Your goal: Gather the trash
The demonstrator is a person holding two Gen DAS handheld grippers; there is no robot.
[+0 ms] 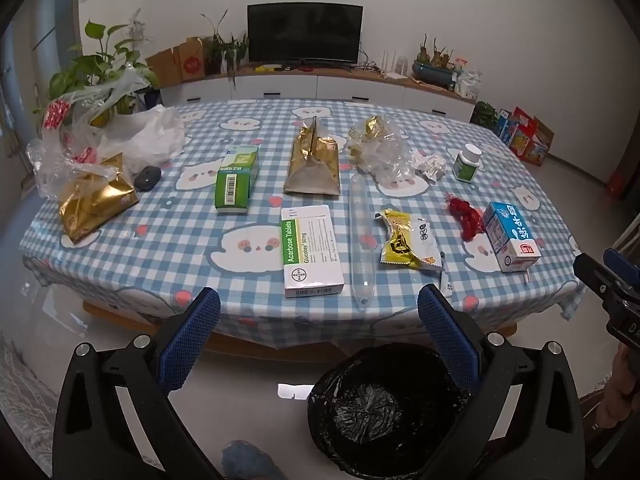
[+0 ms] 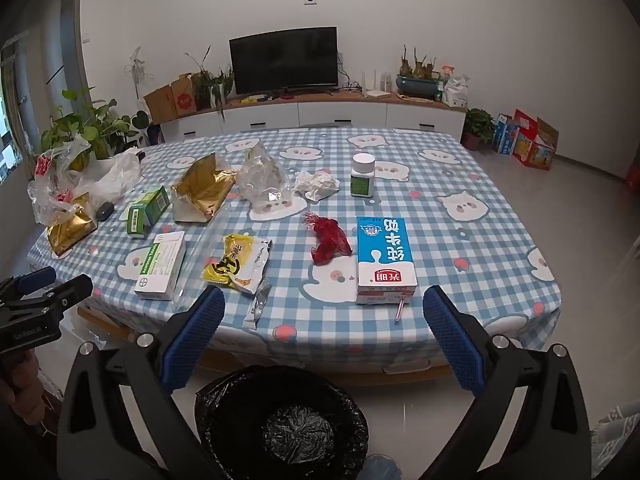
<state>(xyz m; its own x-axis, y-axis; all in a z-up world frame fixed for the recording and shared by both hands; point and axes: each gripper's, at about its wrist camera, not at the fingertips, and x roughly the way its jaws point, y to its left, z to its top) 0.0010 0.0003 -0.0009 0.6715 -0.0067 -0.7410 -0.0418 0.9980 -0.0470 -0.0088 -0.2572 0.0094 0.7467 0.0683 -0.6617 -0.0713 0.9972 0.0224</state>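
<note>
Trash lies on the checked tablecloth (image 1: 160, 248): a white Acarbose box (image 1: 312, 252), a green box (image 1: 236, 180), a gold bag (image 1: 314, 162), a clear tube (image 1: 360, 236), a yellow wrapper (image 1: 404, 244), red netting (image 1: 464, 216) and a blue milk carton (image 1: 510, 240). A bin with a black liner (image 1: 376, 412) stands on the floor below the table's near edge. My left gripper (image 1: 318, 312) is open and empty above the bin. My right gripper (image 2: 324, 312) is open and empty before the milk carton (image 2: 384, 256); the bin also shows below it (image 2: 280, 424).
Plastic bags (image 1: 120, 136) and a gold pack (image 1: 96, 204) crowd the table's left end by a plant. A white-capped bottle (image 1: 468, 162), crumpled paper (image 1: 430, 164) and clear film (image 1: 380, 148) sit farther back. A TV cabinet (image 1: 320, 84) lines the far wall.
</note>
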